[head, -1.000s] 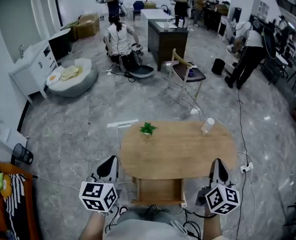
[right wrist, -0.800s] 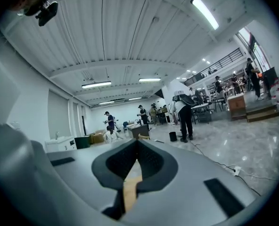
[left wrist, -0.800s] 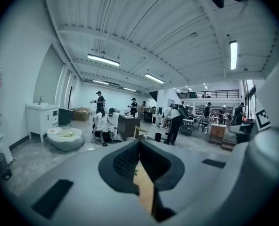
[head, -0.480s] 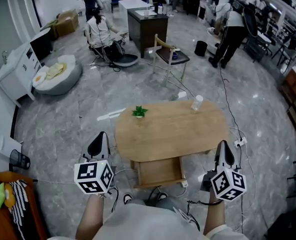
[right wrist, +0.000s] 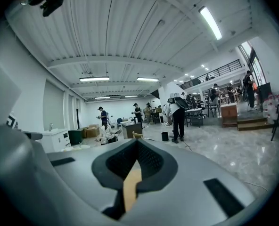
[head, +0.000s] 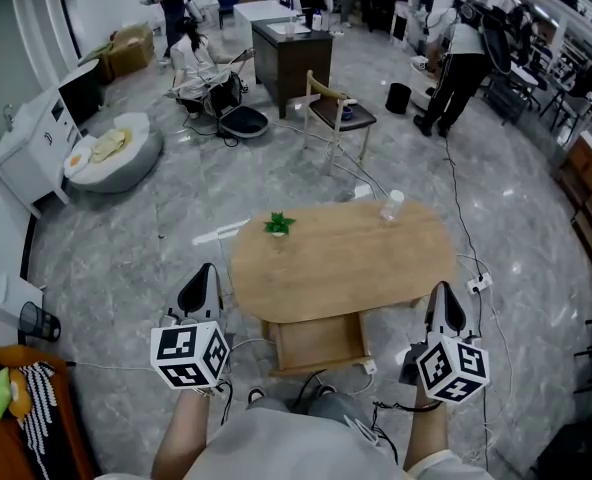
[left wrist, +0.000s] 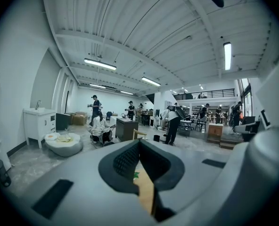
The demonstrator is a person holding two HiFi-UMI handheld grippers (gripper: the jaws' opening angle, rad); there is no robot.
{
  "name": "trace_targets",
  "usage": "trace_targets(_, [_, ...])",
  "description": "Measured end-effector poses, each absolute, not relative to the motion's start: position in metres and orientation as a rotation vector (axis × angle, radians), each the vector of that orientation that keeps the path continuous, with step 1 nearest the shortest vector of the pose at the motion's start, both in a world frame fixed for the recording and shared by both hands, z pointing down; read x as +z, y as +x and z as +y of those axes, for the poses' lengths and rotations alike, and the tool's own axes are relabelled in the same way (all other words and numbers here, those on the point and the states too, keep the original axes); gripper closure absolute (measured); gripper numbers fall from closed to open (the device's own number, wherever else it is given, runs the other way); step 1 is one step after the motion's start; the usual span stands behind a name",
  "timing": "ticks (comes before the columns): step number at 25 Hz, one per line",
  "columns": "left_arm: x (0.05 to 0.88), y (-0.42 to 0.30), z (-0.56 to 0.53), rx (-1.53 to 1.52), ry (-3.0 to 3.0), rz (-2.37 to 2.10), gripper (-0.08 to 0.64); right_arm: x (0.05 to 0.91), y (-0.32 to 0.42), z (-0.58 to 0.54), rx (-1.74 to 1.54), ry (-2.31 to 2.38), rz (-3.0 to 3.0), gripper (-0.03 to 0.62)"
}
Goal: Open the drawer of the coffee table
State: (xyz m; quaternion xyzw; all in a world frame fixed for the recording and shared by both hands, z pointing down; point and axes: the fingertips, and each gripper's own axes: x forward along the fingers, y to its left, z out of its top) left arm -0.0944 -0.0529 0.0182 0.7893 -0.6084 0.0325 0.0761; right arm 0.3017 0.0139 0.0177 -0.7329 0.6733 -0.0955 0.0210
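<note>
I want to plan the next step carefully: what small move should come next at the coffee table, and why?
Probably no further pull is needed. The drawer already stands pulled out from under the coffee table, toward the person. The left gripper and the right gripper are both shut on nothing, one at each side, apart from the table. I would simply hold them clear.

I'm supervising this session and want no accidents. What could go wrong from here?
The drawer stands pulled out toward the person, so a step forward could knock it. Cables lie on the floor close by, a likely trip hazard. A jolt to the coffee table might tip the clear cup near its far edge.
</note>
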Motion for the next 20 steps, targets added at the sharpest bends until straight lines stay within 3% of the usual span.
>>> trace_targets(20, [0.0203,-0.0929,-0.0585,0.096,2.350,-1.836,0.566,0.0094,0.3092,0.0053,-0.291,-2.245,2.096,0.592])
